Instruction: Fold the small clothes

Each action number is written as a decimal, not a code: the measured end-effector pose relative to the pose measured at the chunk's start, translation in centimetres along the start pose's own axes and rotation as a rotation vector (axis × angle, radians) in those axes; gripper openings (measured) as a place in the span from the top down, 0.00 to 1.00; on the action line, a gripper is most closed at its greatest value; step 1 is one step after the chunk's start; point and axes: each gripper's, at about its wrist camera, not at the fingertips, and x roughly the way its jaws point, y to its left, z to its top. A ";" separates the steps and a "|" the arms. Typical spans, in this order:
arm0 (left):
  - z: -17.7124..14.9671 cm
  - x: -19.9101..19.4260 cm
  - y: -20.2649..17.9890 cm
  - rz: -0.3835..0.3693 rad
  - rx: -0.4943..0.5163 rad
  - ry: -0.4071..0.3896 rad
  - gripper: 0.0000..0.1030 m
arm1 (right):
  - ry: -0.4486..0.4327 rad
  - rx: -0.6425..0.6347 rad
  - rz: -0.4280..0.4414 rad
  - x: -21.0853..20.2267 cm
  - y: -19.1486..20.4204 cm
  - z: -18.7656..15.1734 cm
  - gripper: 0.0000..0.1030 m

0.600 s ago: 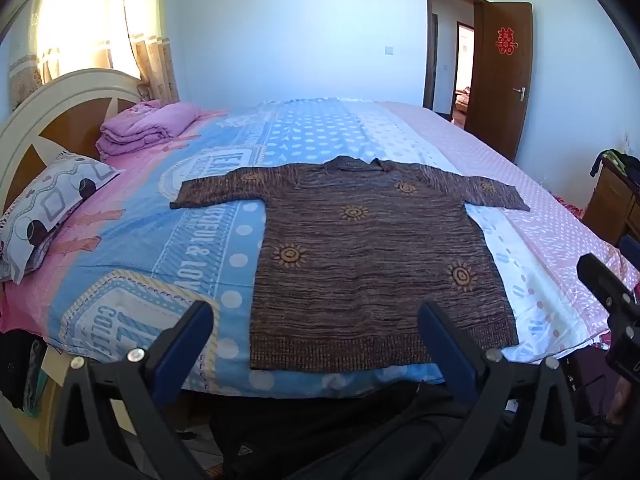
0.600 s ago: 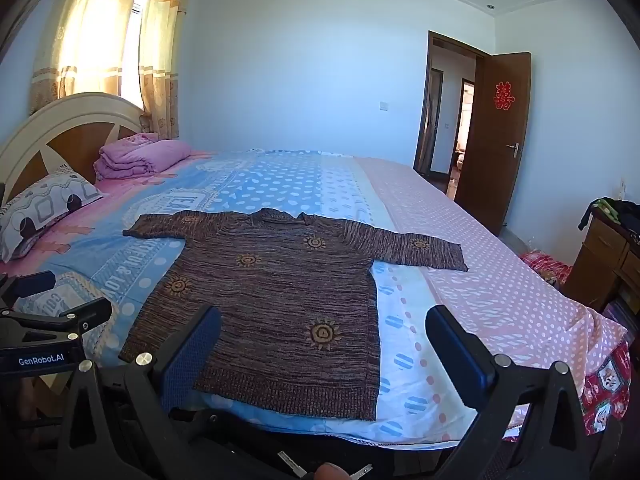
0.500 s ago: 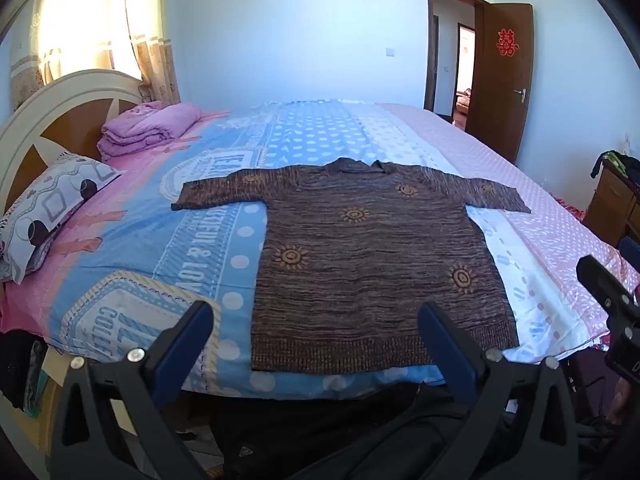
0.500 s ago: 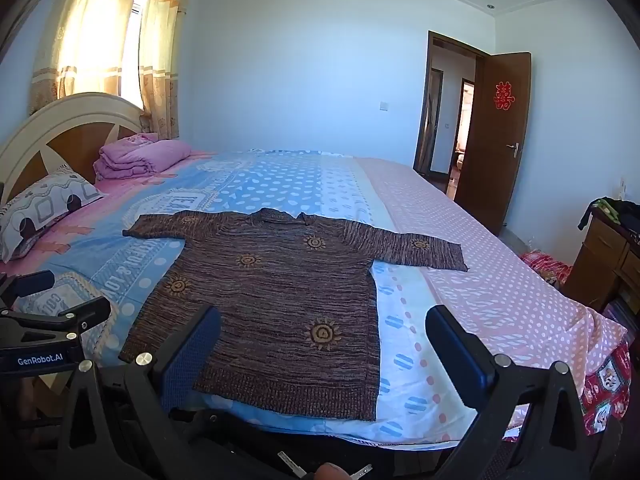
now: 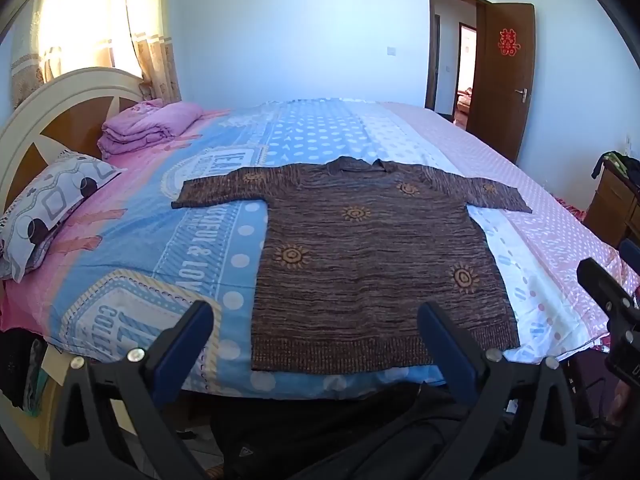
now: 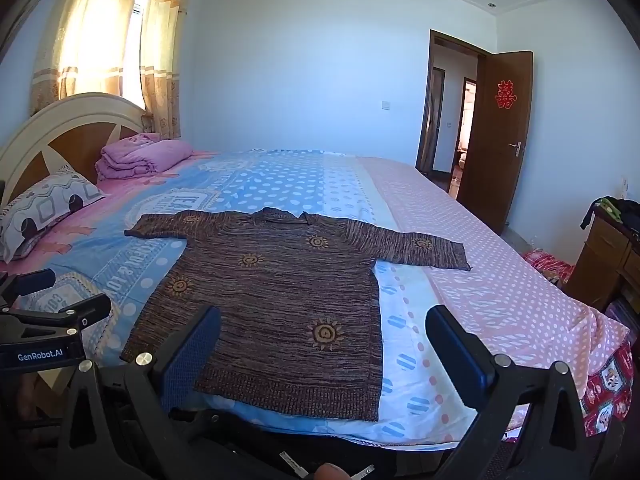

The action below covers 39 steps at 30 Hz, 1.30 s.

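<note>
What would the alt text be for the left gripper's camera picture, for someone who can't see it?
A brown knitted sweater with orange sun motifs lies flat, sleeves spread, on a bed covered in pink and blue patterned bedding. The left gripper hangs open at the bed's near edge, holding nothing. A pillow lies by the headboard; a wooden door stands open.

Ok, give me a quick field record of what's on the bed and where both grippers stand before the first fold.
garment: brown knit sweater with orange sun motifs, spread flat, both sleeves out sideways, hem toward the near edge
surface: bed with a blue, white and pink patterned cover
folds done: none visible
left gripper: open, nothing between the jaws, off the sweater near its hem
right gripper: open, nothing between the jaws, off the sweater near its hem
other items on bed: folded pink blanket and patterned pillow by the headboard
</note>
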 end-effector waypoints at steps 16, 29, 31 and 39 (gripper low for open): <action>0.0 0.0 -0.4 0.005 0.002 -0.001 0.00 | 0.004 -0.002 0.013 0.1 -0.1 0.0 0.01; 0.0 0.0 -0.5 0.004 0.003 -0.002 0.00 | 0.018 -0.002 0.021 0.3 -0.1 -0.1 0.01; 0.0 0.0 -0.5 0.004 0.004 -0.002 0.00 | 0.021 -0.002 0.022 0.4 -0.2 0.0 0.01; -0.1 0.0 -0.5 0.003 0.004 -0.002 0.00 | 0.025 -0.002 0.025 0.6 -0.2 -0.1 0.01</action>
